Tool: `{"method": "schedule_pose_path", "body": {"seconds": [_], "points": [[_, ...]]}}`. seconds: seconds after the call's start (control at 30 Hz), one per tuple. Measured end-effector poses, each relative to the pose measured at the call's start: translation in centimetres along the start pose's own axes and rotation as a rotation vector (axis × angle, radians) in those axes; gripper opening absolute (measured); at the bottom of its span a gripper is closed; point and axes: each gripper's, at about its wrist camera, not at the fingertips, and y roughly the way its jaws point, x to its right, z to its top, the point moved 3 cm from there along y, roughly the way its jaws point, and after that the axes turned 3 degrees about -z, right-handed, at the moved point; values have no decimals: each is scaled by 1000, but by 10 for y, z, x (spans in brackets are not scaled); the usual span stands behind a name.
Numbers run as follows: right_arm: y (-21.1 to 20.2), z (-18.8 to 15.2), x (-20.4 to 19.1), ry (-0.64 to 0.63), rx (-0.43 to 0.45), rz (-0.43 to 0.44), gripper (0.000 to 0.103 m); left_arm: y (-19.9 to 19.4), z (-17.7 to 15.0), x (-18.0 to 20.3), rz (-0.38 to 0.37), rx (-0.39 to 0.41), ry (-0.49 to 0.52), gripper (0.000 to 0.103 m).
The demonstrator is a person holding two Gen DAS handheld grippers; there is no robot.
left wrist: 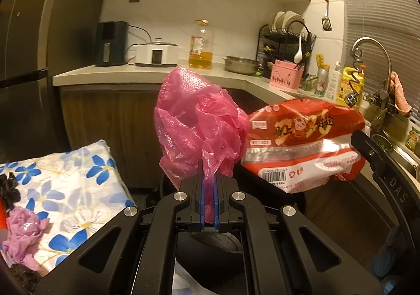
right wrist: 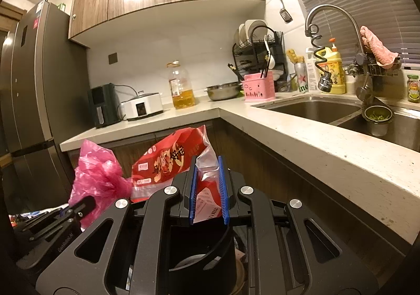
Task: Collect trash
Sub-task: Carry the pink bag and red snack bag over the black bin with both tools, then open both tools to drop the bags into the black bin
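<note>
My left gripper (left wrist: 209, 182) is shut on a crumpled pink plastic bag (left wrist: 197, 121), held up in the air; the bag also shows in the right wrist view (right wrist: 99, 179). My right gripper (right wrist: 208, 184) is shut on a red and white plastic package (right wrist: 168, 161) with printed characters, held beside the pink bag; in the left wrist view the package (left wrist: 304, 145) is at the right. A black round bin (right wrist: 202, 263) sits below both grippers, its opening partly hidden by them.
A table with a blue-flowered cloth (left wrist: 78, 184) at the left holds a crumpled purple bag (left wrist: 23, 232). The L-shaped kitchen counter (right wrist: 302, 137) carries an oil bottle (right wrist: 182, 87), appliances, a dish rack and a sink (right wrist: 315, 108). A fridge (right wrist: 29, 84) stands at the left.
</note>
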Motion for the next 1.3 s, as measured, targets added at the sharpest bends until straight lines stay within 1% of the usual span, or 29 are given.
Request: {"method": "schedule_pose_path", "body": {"seconds": [0.2, 0.27, 0.33, 0.37, 0.43, 0.5, 0.63, 0.73, 0.77, 0.87, 0.93, 0.97, 1.07, 1.1, 1.13, 1.17, 1.2, 1.23, 1.3], "points": [[9, -7, -2, -11, -29, 13, 15, 12, -8, 7, -48, -29, 25, 7], [12, -9, -2, -14, -39, 20, 15, 14, -10, 6, -69, -43, 22, 14], [14, -12, -3, -16, -50, 24, 15, 16, -13, 6, -85, -47, 21, 28], [16, -12, -4, -17, -54, 27, 15, 16, -13, 6, -86, -47, 23, 30], [18, -14, -4, -20, -64, 28, 15, 16, -14, 5, -89, -41, 28, 43], [21, -15, -4, -22, -73, 28, 15, 16, -16, 3, -111, -39, 23, 47], [26, -19, -3, -17, -105, 35, 16, 19, -17, 0, -163, -47, -4, 51], [28, -21, -4, -20, -115, 36, 17, 16, -18, -1, -209, -37, -18, 59], [28, -21, -4, -20, -115, 37, 17, 15, -18, -2, -221, -36, -23, 60], [31, -22, -4, -17, -127, 43, 17, 15, -21, -1, -249, -42, -21, 62], [34, -23, -4, -17, -135, 47, 17, 13, -22, 2, -278, -37, -14, 66], [35, -23, -4, -15, -140, 49, 18, 13, -22, 3, -287, -37, -11, 67], [40, -24, -1, -3, -158, 70, 23, 15, -23, 5, -315, -46, 0, 67], [41, -24, 0, 0, -161, 74, 28, 16, -24, 6, -326, -50, -2, 67], [42, -24, 1, 3, -162, 79, 35, 16, -24, 6, -332, -51, -2, 67], [42, -25, 3, 8, -162, 82, 39, 17, -25, 6, -334, -50, 0, 68], [42, -25, 5, 16, -162, 86, 48, 16, -25, 6, -336, -49, 3, 69], [42, -24, 6, 24, -159, 92, 53, 15, -25, 6, -339, -46, 8, 71], [41, -24, 8, 26, -154, 91, 58, 14, -25, 7, -342, -40, 11, 73]]}}
